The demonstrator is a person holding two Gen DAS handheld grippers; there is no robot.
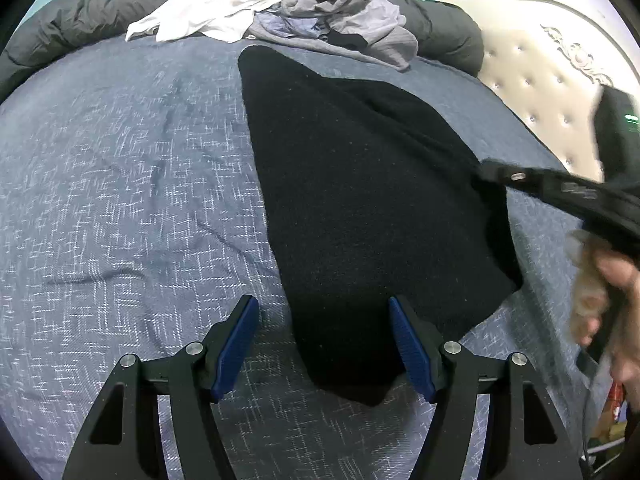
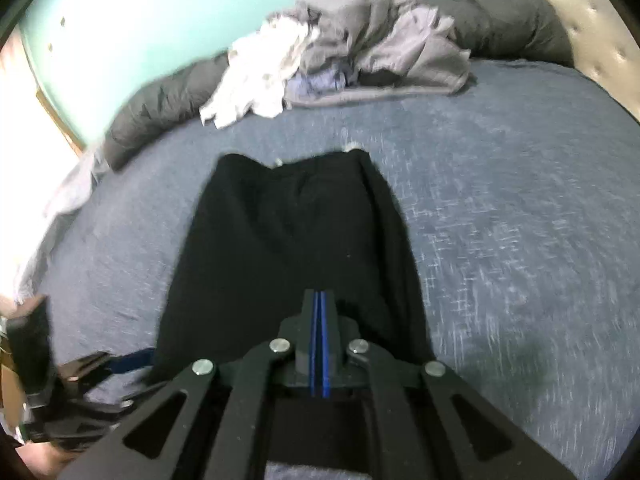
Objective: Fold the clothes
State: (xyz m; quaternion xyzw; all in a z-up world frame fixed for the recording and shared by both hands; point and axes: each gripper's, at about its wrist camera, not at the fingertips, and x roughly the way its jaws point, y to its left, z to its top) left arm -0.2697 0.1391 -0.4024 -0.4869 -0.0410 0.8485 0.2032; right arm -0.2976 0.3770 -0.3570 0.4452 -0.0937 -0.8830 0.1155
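Black garment [image 1: 360, 208] flat on bed [image 1: 120, 200]; right tongs [image 2: 319, 344] clamped on edge, left tongs [image 1: 324, 344] apart. Risk: one-sided pull dragging cloth askew.

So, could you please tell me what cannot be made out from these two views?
- Right gripper, right wrist view: pads shut over the black garment; whether cloth lies between them is hidden.
- Black garment: its type is unclear; the near end is covered by the gripper frame.
- Clothes pile, right wrist view: motion blur merges individual pieces.
- Left gripper: open, its handle cut off.
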